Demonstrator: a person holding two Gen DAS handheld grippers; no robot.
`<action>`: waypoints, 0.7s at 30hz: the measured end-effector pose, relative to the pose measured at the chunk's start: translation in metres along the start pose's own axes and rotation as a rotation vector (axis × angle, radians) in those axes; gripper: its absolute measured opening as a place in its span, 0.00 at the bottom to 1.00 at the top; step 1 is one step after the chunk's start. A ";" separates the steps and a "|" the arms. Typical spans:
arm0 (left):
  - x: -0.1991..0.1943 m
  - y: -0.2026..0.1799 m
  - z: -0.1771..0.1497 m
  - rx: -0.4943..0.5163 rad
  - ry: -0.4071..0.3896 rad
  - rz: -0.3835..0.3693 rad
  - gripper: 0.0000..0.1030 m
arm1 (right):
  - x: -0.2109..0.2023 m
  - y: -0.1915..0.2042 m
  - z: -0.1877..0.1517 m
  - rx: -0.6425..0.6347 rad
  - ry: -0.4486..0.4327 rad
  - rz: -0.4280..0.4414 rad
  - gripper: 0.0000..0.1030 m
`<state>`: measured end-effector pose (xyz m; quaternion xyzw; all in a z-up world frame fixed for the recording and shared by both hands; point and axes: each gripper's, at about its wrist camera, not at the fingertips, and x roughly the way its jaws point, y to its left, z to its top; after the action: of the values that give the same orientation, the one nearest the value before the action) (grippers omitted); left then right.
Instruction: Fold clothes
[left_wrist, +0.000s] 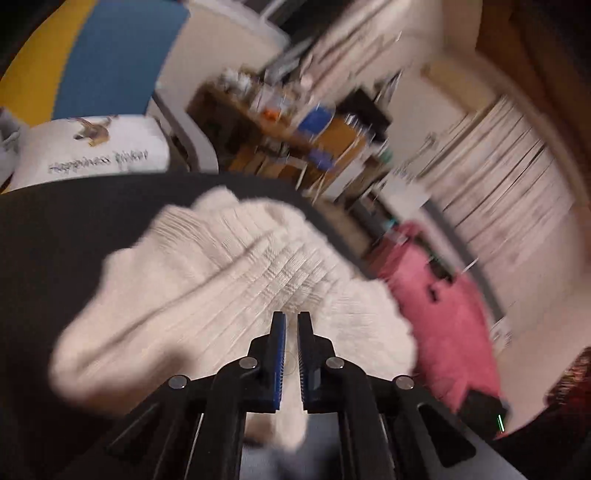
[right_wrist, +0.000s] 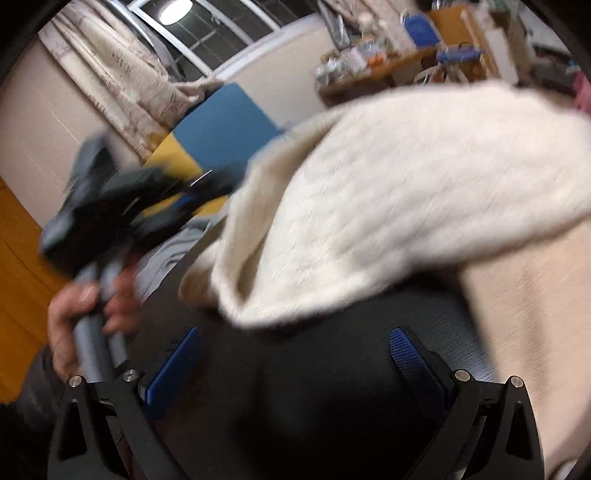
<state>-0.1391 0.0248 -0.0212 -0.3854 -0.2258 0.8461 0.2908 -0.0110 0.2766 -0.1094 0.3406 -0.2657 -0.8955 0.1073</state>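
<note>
Above the dark table (right_wrist: 332, 387), my left gripper (left_wrist: 291, 317) pinches a cream knit sweater (left_wrist: 229, 273), apparently mid-swing given the blur. My right gripper (right_wrist: 295, 350) hangs spread, empty. A thin pinch could slip, dropping the sweater.

Left tongs (left_wrist: 291, 317): black angular frame w/ round silver screws at the pivots; two narrow fingers faced w/ blue ribbed pads (left_wrist: 277, 354). Triangular cut-outs are seen in the black arms lower down. Right tongs (right_wrist: 295, 354): same black frame, silver screws, blue pads (right_wrist: 408, 356) w/ a fine knurled texture. In the right wrist view the left tongs' body is seen blurred, black and grey w/ grey handle bars. Left hand (right_wrist: 79, 314): bare skin, pale fingernail visible; dark sleeve at the wrist.
</note>
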 end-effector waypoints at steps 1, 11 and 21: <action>-0.021 0.009 -0.005 -0.023 -0.024 0.010 0.05 | -0.011 -0.003 0.008 -0.014 -0.043 -0.030 1.00; 0.003 -0.010 -0.016 0.171 0.166 0.195 0.31 | -0.074 -0.054 0.074 0.111 -0.223 -0.323 1.00; 0.152 -0.067 0.006 0.410 0.328 0.306 0.36 | -0.048 -0.075 0.088 0.129 -0.209 -0.364 1.00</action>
<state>-0.2040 0.1736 -0.0563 -0.4797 0.0602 0.8346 0.2640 -0.0349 0.3926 -0.0684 0.2947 -0.2663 -0.9115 -0.1065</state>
